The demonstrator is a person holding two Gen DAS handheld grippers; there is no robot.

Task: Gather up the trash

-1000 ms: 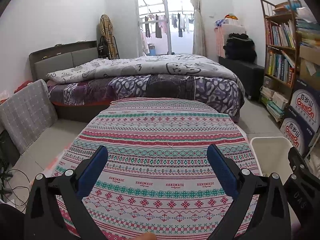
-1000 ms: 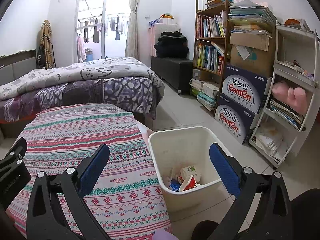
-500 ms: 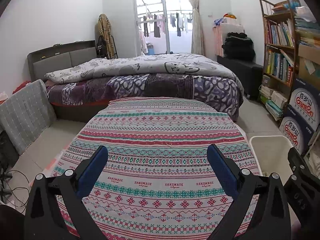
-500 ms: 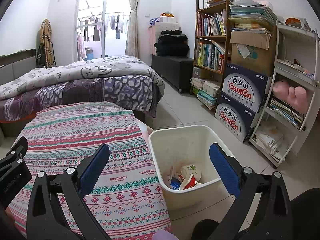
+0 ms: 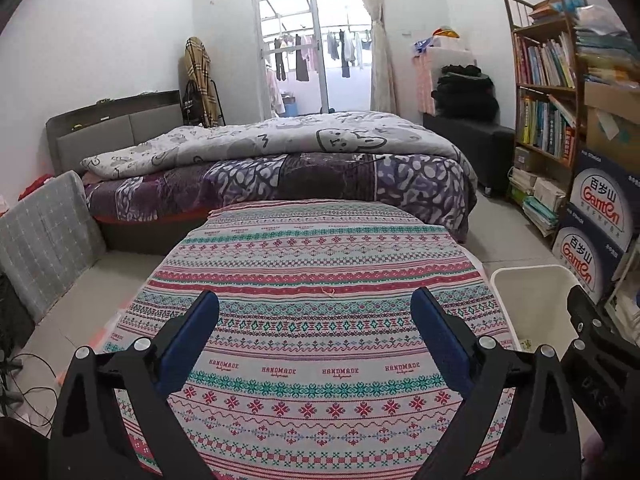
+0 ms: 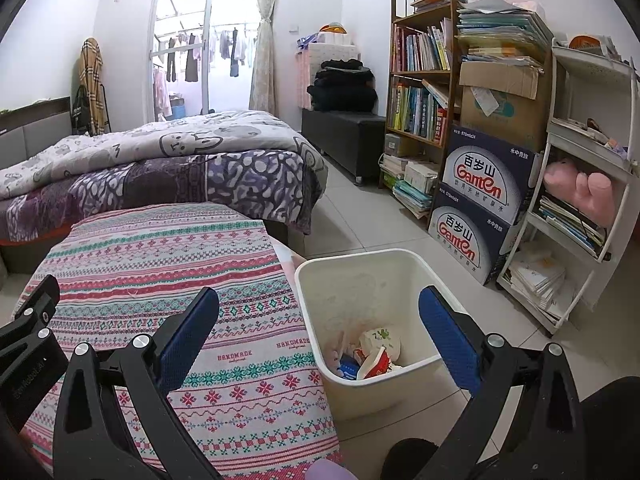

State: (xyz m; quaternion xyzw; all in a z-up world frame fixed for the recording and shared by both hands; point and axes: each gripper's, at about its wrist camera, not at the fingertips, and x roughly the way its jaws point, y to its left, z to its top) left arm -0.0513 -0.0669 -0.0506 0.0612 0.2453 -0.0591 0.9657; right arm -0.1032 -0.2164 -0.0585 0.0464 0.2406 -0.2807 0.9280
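Observation:
A white plastic bin (image 6: 400,268) stands on the floor right of the table, and its rim (image 5: 532,270) shows in the left wrist view. Inside lie crumpled wrappers (image 6: 374,350), red, white and blue. My right gripper (image 6: 318,320) hangs open above the bin's near left corner, nothing between its blue pads. Over the patterned tablecloth (image 5: 320,320) my left gripper (image 5: 316,320) is open and empty too. No loose trash shows on the cloth.
A bed (image 5: 280,160) with a grey quilt lies beyond the table. Bookshelves (image 6: 420,80), stacked water boxes (image 6: 480,200) and a white rack (image 6: 580,200) line the right wall. Tiled floor (image 6: 360,216) runs between the bed and shelves. Cables (image 5: 24,380) trail at the left.
Both views have drifted back and up a little, so the table and bin sit slightly lower in view. Both grippers stay open and empty.

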